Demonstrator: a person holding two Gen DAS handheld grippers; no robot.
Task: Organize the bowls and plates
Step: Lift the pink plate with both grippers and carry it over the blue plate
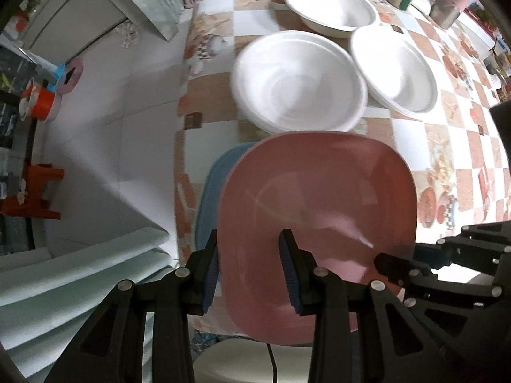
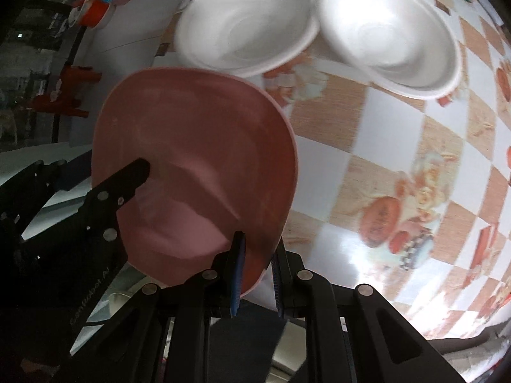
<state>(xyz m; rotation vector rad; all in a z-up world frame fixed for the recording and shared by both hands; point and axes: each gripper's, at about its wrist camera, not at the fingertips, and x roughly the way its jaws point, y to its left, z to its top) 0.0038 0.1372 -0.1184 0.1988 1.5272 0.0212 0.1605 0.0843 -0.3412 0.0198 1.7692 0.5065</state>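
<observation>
I see the pink plate (image 1: 319,210) raised over the near edge of the checkered table (image 1: 424,146), my left gripper (image 1: 250,268) clamped on its left rim and my right gripper (image 2: 257,274) pinching its right rim. A blue plate (image 1: 217,185) lies under it, white bowls (image 1: 300,83) just beyond.

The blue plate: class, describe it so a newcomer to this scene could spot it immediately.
Start at the checkered tablecloth and go to its edge nearest the white floor. There, the blue plate peeks from beneath the pink plate both grippers hold. Only its blue rim shows, unlike the round white bowls.
</observation>
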